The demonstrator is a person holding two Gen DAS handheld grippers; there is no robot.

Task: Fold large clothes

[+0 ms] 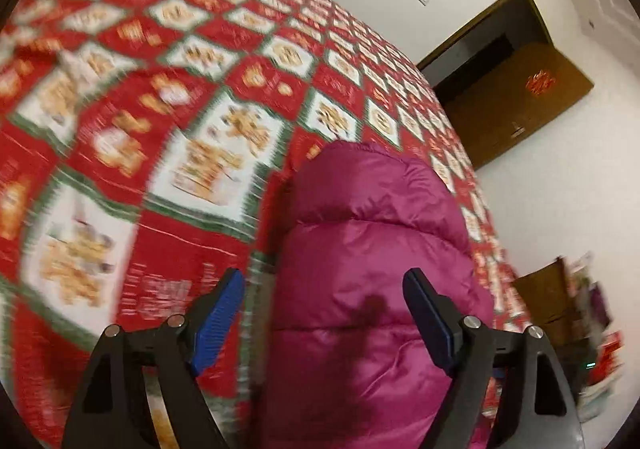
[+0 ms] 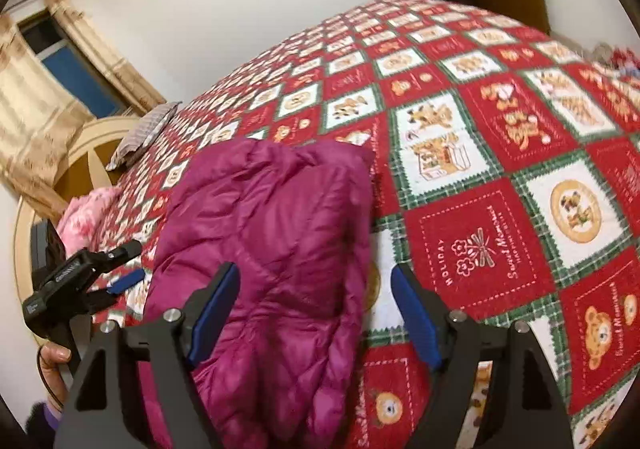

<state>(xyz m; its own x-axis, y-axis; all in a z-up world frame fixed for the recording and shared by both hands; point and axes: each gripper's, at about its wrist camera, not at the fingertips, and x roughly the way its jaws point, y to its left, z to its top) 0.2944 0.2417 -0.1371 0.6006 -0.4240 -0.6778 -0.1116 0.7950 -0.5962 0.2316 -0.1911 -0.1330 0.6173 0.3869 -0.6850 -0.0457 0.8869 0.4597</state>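
A magenta puffer jacket (image 1: 372, 249) lies folded in a compact bundle on the red, white and green patchwork bedspread (image 1: 160, 129). It also shows in the right wrist view (image 2: 272, 249). My left gripper (image 1: 324, 289) is open and empty, hovering above the jacket's near end. My right gripper (image 2: 314, 285) is open and empty above the jacket's right edge. The left gripper (image 2: 120, 265) also shows at the left of the right wrist view, held in a hand, beside the jacket.
The bedspread (image 2: 500, 169) covers a large bed. A grey pillow (image 2: 144, 133) and pink bedding (image 2: 86, 213) lie by the wooden headboard (image 2: 80, 153). A brown door (image 1: 520, 101) stands open beyond the bed. Clutter on a stand (image 1: 588, 313) sits to the right.
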